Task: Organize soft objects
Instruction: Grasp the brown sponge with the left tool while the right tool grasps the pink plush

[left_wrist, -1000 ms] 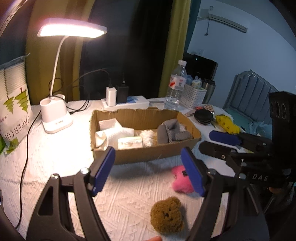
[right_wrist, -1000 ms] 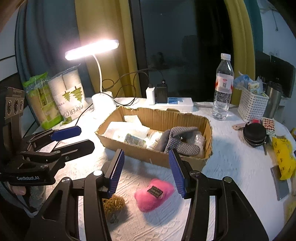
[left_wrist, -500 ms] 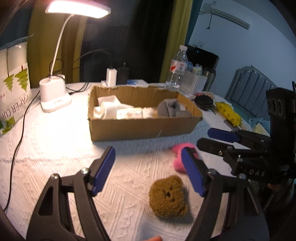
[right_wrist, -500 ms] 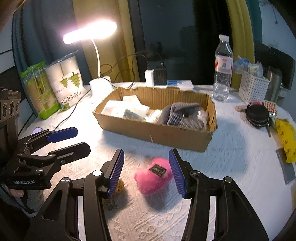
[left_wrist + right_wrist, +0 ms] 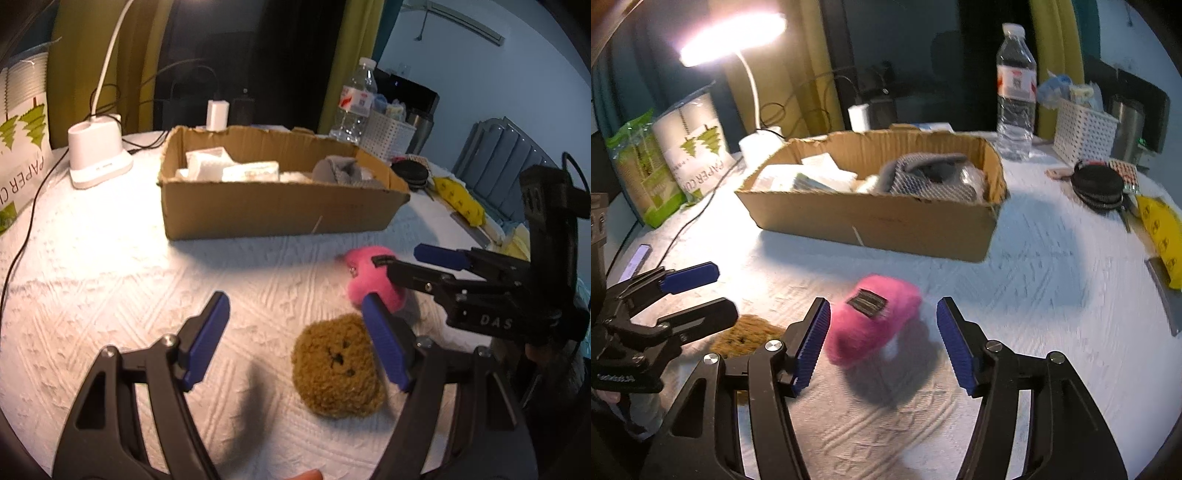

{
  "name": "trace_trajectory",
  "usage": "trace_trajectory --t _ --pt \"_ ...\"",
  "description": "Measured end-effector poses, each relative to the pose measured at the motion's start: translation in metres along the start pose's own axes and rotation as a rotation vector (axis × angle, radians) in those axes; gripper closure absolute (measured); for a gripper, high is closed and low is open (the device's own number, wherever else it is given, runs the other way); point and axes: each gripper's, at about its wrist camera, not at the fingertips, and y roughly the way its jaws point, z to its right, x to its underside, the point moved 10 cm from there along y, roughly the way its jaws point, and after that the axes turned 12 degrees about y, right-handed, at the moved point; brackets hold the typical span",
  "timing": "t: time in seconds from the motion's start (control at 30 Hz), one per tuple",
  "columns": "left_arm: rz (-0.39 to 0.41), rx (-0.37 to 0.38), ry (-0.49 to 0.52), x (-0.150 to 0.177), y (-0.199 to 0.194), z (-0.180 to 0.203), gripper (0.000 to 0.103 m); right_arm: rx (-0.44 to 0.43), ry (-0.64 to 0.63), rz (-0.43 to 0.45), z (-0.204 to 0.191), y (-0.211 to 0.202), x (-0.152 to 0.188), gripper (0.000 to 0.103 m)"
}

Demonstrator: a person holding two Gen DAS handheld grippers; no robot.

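Two plush toys before box

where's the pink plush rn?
On the tablecloth in front of the cardboard box, between the open right gripper's fingers in the right wrist view; brown plush beside it.

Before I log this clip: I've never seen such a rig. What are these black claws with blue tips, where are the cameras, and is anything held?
They are two hand-held grippers, each with a fisheye camera looking along its fingers. The left gripper is open near a brown fuzzy bear-face toy. The right gripper is open around a pink plush toy. Nothing is held. Both toys lie on the white textured tablecloth, before an open cardboard box of soft things.
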Motion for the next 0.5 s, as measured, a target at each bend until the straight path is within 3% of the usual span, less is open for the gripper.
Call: trace_trajectory --t 0.07,0.13,0.5 --pt "-0.012 0.007 -0.002 0.002 0.004 0.002 0.024 0.008 0.015 -0.012 0.006 0.005 0.002 0.039" --pt "-0.024 0.023 -0.004 0.005 0.007 0.004 0.011 -0.004 0.029 -0.024 0.008 0.009 0.003 0.035" --pt "-0.063 0.042 0.043 0.009 0.015 0.015 0.01 -0.059 0.022 -0.071 -0.002 0.024 0.008 0.032"
